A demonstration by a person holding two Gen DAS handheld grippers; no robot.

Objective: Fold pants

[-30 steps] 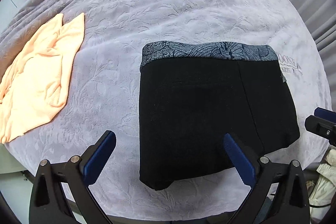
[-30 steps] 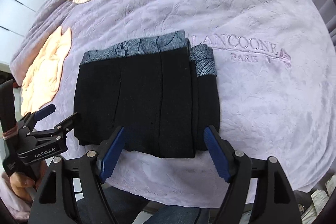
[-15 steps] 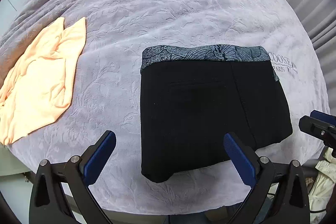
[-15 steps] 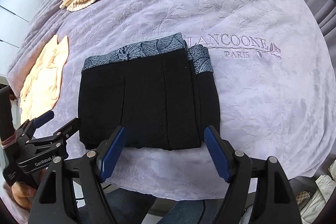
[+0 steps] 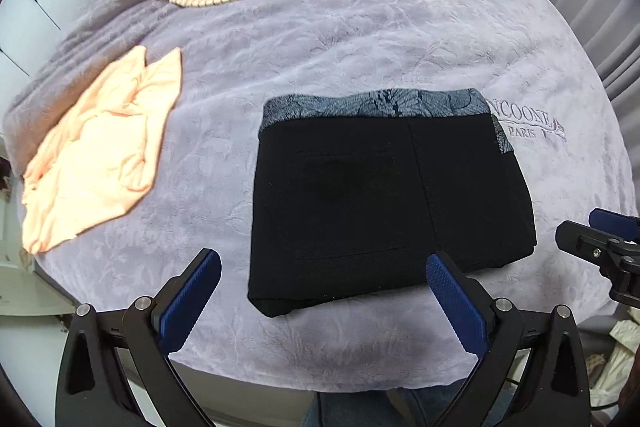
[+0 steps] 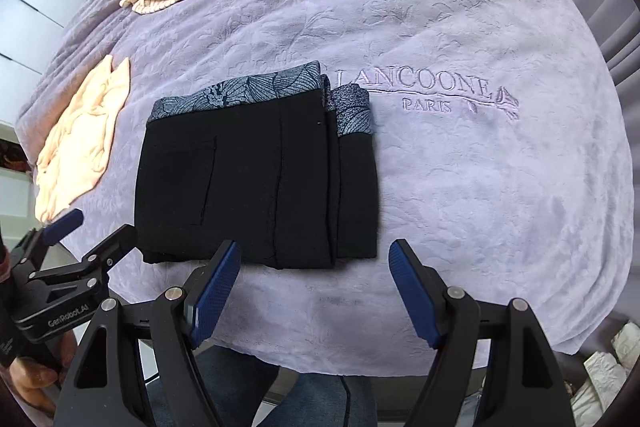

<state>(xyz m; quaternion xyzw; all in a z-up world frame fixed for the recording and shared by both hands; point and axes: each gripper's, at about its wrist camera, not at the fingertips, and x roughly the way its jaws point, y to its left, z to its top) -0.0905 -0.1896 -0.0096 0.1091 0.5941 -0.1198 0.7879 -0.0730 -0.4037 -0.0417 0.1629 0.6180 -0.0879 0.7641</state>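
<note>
Black pants w/ grey leaf-print waistband; lilac blanket.

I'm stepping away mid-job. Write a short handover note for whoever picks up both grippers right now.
Left gripper: open, empty, above the near edge of the bed.
Right gripper: open, empty, likewise.
Black pants: folded into a compact rectangle on the purple blanket, patterned waistband on the far side, layers slightly offset on the right.
Done: the fold looks complete.
Left: perhaps square up the right edge.
</note>
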